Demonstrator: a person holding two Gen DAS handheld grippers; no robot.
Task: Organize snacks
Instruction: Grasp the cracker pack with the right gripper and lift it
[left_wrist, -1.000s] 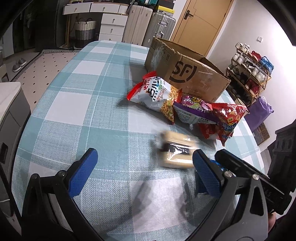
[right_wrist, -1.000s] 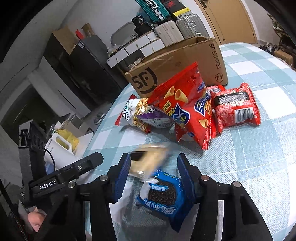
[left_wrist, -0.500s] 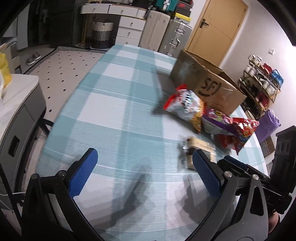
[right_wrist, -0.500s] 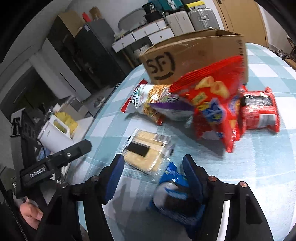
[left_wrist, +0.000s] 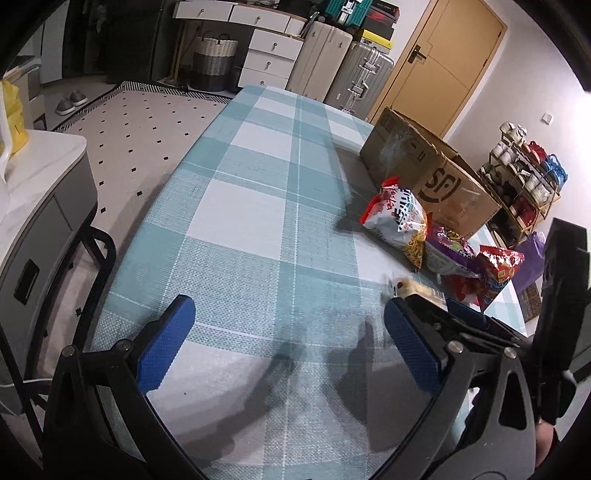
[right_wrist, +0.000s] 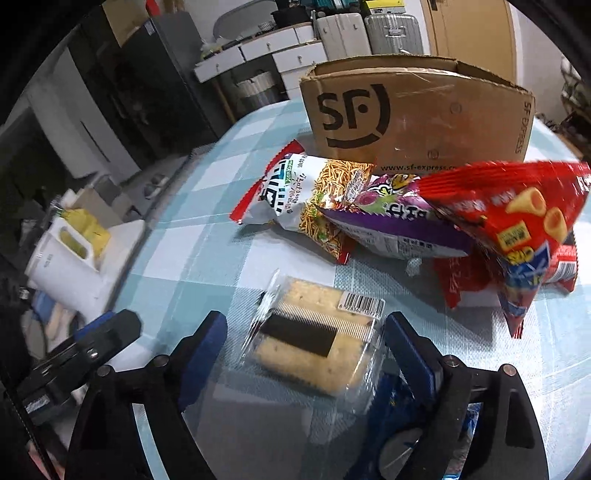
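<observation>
A clear-wrapped cracker pack (right_wrist: 314, 336) lies on the checked tablecloth between the fingers of my open right gripper (right_wrist: 306, 350), untouched by either pad. A blue cookie pack (right_wrist: 399, 417) lies under the right finger. Beyond are a white-and-red noodle snack bag (right_wrist: 303, 195), a purple bag (right_wrist: 391, 221) and a red corn-snack bag (right_wrist: 517, 221), in front of the open SF cardboard box (right_wrist: 417, 118). My left gripper (left_wrist: 288, 343) is open and empty over bare cloth; the bags (left_wrist: 399, 218) and box (left_wrist: 428, 173) lie to its right.
The table's left edge (left_wrist: 155, 206) drops to a dotted floor. A white cabinet (left_wrist: 40, 192) stands left of the table. A white jug (right_wrist: 70, 266) stands beyond the table edge. Suitcases and drawers (left_wrist: 273, 48) line the far wall.
My right gripper let go of the cracker pack and opened wide; the pack now lies on the cloth. My left gripper swung left, away from the snacks.
</observation>
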